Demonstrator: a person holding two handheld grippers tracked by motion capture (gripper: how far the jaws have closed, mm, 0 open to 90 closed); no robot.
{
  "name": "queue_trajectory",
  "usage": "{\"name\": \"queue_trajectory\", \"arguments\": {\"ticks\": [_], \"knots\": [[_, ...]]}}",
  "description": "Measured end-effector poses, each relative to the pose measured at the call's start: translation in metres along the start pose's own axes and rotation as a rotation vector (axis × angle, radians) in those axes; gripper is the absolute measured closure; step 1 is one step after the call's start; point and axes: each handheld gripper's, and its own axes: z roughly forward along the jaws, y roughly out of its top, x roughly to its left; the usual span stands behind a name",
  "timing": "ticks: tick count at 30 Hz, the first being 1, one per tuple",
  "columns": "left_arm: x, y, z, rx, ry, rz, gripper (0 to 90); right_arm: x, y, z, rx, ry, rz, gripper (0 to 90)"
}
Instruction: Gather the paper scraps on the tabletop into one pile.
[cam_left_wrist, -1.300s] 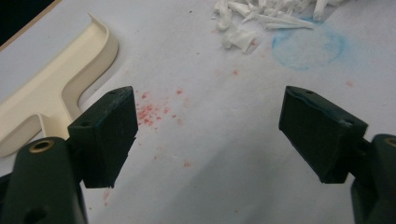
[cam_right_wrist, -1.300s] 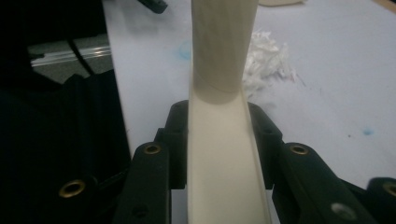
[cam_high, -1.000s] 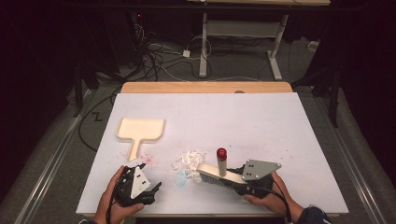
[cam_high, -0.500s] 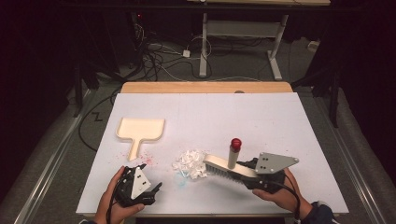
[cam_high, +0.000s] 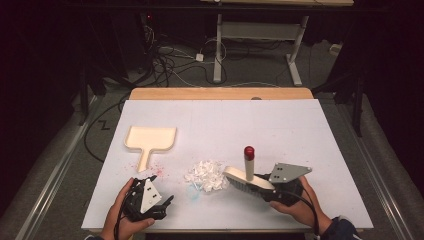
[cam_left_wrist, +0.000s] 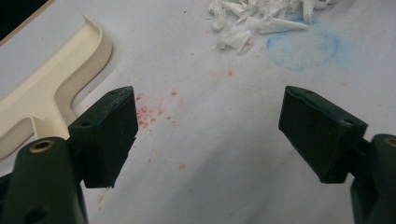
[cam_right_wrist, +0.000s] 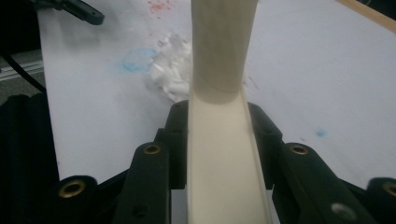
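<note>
the right tool (cam_high: 260, 190) is clenched on the cream brush (cam_high: 247, 179), gripping the back of its flat head; in the right gripper view the two black jaws press against both sides of the pale brush body (cam_right_wrist: 224, 154). the brush's wooden handle stands up from the head and ends in a red cap (cam_high: 249, 151). its bristle end sits just beside the pile of white paper scraps (cam_high: 206, 175), on the pile's right, near the front of the white counter (cam_high: 280, 125). the left tool (cam_high: 167, 201) rests low at the front left, released, its jaws wide apart with nothing between them over red specks (cam_left_wrist: 154, 112). a cream dustpan (cam_high: 150, 139) lies flat to the left of the scraps, apart from them. a faint blue smudge (cam_left_wrist: 302, 44) marks the counter by the pile.
</note>
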Motion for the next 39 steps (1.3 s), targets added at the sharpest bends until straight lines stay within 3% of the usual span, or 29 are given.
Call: {"name": "queue_trajectory", "arguments": {"ticks": [5, 9, 18, 25, 33, 39], "knots": [[0.000, 0.000, 0.000, 0.000, 0.001, 0.002, 18.5, 0.014, 0.013, 0.023, -0.019, 0.002, -0.031, 68.1], [0.000, 0.000, 0.000, -0.001, 0.000, 0.002, 18.5, 0.015, 0.021, 0.025, -0.039, 0.007, -0.043, 68.1], [0.000, 0.000, -0.002, -0.004, 0.009, 0.002, 18.5, 0.000, 0.019, -0.008, -0.093, -0.028, -0.019, 68.0], [0.000, -0.001, -0.002, -0.001, 0.013, -0.001, 18.5, -0.014, 0.001, -0.035, -0.070, -0.044, -0.003, 68.0], [0.001, -0.001, -0.003, 0.002, 0.028, 0.004, 18.5, -0.019, -0.020, -0.068, -0.053, -0.062, 0.030, 68.0], [0.000, -0.001, -0.002, 0.007, 0.028, 0.010, 18.4, -0.014, -0.033, -0.083, -0.034, -0.024, 0.049, 68.0]]}}
